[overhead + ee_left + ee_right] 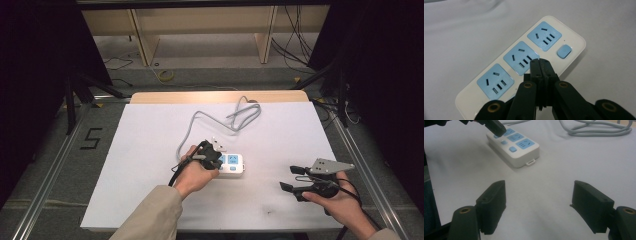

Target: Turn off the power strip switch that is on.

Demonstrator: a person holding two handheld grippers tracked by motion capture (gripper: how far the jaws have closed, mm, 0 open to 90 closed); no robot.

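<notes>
Hovering closed-jawed, left gripper [540, 65] over the power strip [506, 62]'s middle socket [520, 58]

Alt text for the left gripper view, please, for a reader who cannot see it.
A shut black claw hovers over a white power strip lying slantwise on a white table. The strip has three blue sockets and, near its far end, a small blue button; the claw's tips lie beside the middle socket.

A: In the left gripper view, the power strip [524, 62] runs off the lower left edge, and the left claw [541, 65] covers its near rim.

B: From above, its sockets are too small to read.
</notes>
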